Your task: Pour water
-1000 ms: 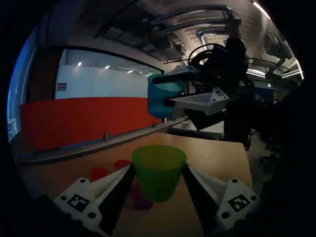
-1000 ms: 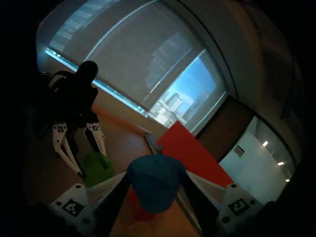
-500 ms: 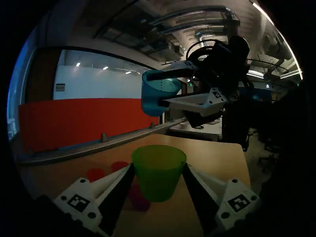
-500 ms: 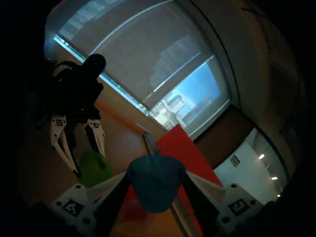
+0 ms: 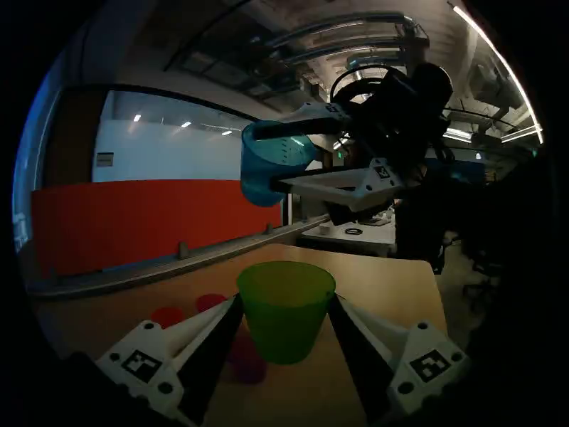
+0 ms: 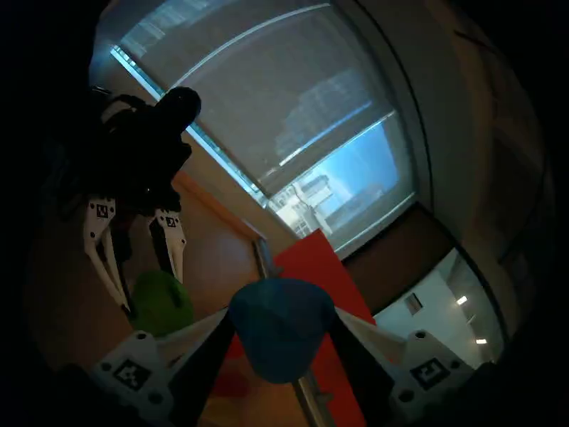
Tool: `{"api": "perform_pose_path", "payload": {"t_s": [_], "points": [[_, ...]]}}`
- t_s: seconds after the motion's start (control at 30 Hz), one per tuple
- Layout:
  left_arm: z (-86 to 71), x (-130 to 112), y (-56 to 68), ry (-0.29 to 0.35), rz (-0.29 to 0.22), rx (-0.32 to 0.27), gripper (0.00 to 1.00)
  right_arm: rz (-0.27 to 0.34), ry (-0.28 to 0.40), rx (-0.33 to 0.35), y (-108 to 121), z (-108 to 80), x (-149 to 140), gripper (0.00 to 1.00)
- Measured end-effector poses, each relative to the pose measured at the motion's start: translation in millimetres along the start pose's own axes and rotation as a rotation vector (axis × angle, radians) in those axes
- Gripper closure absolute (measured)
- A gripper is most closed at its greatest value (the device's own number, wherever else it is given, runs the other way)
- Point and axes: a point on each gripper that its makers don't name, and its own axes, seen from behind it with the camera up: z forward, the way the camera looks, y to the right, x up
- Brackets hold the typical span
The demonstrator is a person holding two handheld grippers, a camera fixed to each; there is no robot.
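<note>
A green cup [image 5: 286, 308] stands upright between my left gripper's [image 5: 284, 322] white fingers, which press on both its sides, a little above the wooden table [image 5: 384, 285]. Higher up and beyond it, my right gripper [image 5: 291, 160] carries a blue cup [image 5: 267, 164] tipped over to the left. In the right gripper view the blue cup [image 6: 281, 327] sits clamped in my right gripper [image 6: 282, 334]. The left gripper [image 6: 146, 285] with the green cup [image 6: 158, 302] shows farther off at the left there. No water is visible.
Small red discs [image 5: 169, 315] and a purple one [image 5: 245, 352] lie on the table beside the green cup. A red wall panel [image 5: 142, 217] runs along the table's far edge. A large window with a blind [image 6: 284, 128] lies behind the left gripper.
The blue cup has moved left and a little up in the left gripper view and tipped further. The green cup stays held in place.
</note>
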Motion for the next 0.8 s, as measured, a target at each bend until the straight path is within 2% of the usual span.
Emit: {"api": "perform_pose_path", "payload": {"t_s": [0.47, 0.8], "points": [[1.6, 3.5, 4.3, 0.005, 0.003, -0.014, 0.16, -0.091, -0.013, -0.018, 5.1, 2.1, 0.3, 0.10], [2.6, 4.7, 11.8, 0.008, 0.005, -0.033, 0.16, -0.140, -0.020, -0.025, 6.9, 1.9, 2.4, 0.10]]}}
